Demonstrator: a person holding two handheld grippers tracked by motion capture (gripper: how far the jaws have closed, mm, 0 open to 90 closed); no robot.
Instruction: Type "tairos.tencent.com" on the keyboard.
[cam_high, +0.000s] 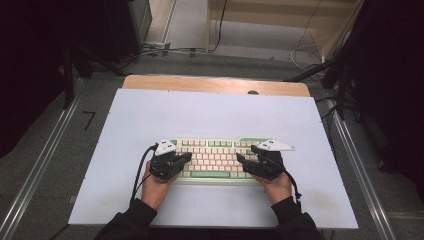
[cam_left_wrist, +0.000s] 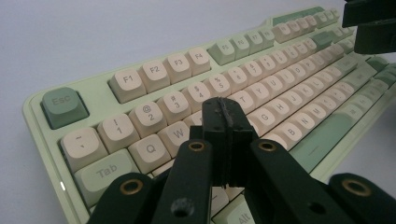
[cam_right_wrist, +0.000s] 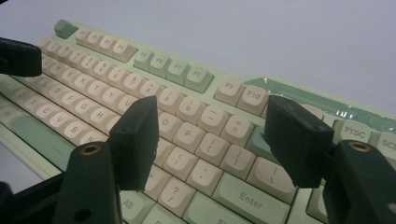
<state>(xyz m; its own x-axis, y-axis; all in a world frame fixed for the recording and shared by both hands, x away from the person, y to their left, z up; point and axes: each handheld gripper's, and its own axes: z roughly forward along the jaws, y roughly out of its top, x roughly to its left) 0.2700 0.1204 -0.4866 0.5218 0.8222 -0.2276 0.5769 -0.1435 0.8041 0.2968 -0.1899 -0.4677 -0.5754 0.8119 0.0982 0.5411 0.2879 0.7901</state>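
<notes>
My left gripper (cam_left_wrist: 229, 135) has its jaws pressed flat together with nothing between them, the joined tip poised over the keyboard (cam_left_wrist: 187, 93) around the E and R keys; whether it rests on a cap I cannot tell. My right gripper (cam_right_wrist: 212, 140) holds its jaws well apart and empty, the two pads framing the P, bracket and semicolon keys, with the Enter key (cam_right_wrist: 250, 196) just below the gap. From the high view, the left gripper (cam_high: 176, 161) and right gripper (cam_high: 248, 161) sit over opposite ends of the mechanical keyboard (cam_high: 215, 150), my hands behind them at the near edge. The board, pale green with cream and sage caps, lies square on the white table mat (cam_high: 150, 115), slightly nearer to me than the middle. I judge it stiff and fairly heavy for its size, a rigid plastic case that will not flex. The rounded caps look smooth and would slip under a pad, and they can pop off if pried sideways. To move it, I would grip the bare frame at the short ends, one gripper per side, not the keys; to press a key, the closed left tip suits best
</notes>
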